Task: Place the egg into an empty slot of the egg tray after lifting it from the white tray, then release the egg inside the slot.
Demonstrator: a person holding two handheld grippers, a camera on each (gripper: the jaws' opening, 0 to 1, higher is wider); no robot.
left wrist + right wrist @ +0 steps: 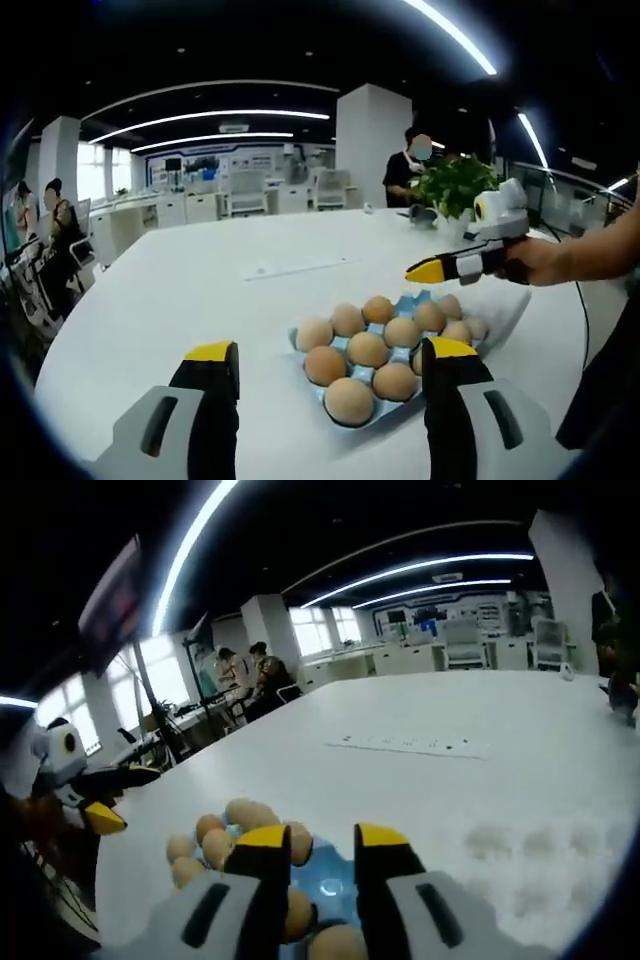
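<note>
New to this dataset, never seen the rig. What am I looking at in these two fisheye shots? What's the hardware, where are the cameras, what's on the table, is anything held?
There is no robot arm. A person holds a two-jaw gripper in each hand, and a fisheye camera rides on each one, looking forward along its jaws.

In the left gripper view, the left gripper has its yellow-tipped jaws wide apart and empty. Beyond them a blue egg tray full of brown eggs sits on a white table. The right gripper enters from the right, held in the person's hand, above the tray.

In the right gripper view, the right gripper's jaws stand a narrow gap apart over the same eggs, holding nothing. The office behind has desks, people and a potted plant.
</note>
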